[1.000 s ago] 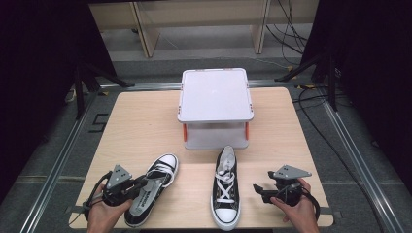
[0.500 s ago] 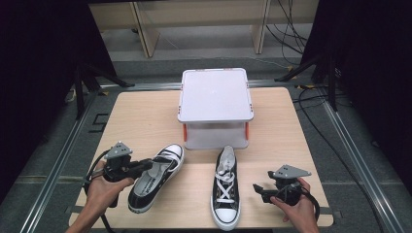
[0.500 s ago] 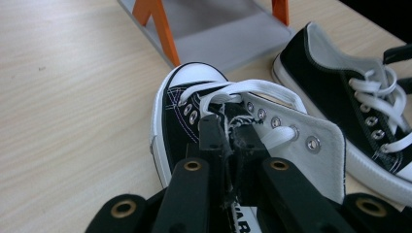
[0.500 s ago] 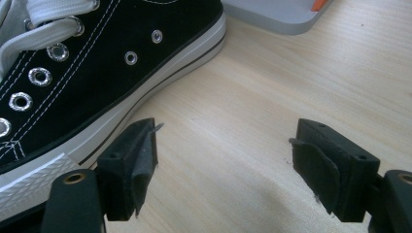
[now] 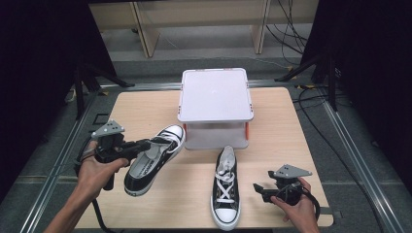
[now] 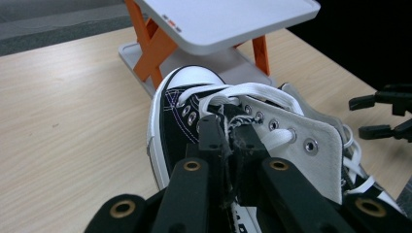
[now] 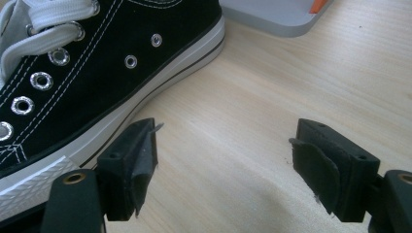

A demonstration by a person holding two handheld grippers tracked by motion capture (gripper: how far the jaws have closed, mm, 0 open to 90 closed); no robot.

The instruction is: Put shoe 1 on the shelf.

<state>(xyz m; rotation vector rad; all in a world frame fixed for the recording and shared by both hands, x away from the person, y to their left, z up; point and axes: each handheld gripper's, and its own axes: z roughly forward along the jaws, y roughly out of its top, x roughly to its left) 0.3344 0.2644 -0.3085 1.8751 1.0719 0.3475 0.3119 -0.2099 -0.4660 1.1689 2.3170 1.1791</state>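
Lifted since a second ago, the left sneaker (image 5: 154,158) has left the spot where it lay flat at the table's near-left corner; it now hangs tilted above the wood, carried toward the white two-level rack (image 5: 215,94) at the table's centre. The left gripper (image 5: 145,144) has travelled up and forward with it, while the right gripper (image 5: 258,189) has stayed where it was.

In the left gripper view, the left gripper's jaws are pinched together on the upper edge of the sneaker beside the lace eyelets (image 6: 228,141). The shoe's long axis runs from its heel at about 7 o'clock to its white toe cap (image 5: 172,133) at about 1 o'clock. That toe already points at the rack's open lower level (image 6: 145,53), which lies at roughly 1 o'clock from the gripper and near it.

The right sneaker (image 5: 224,187) lies flat on the table (image 5: 145,104), just in front of the rack, heel toward 12 o'clock and toe toward 6. In the right gripper view, the right gripper's jaws stand wide apart over bare wood, with this shoe at their 10 o'clock, close but not touched.

The left hand (image 5: 94,170) is plainly nearer the rack's left side, so the coming move likely turns on lining the toe with that gap.
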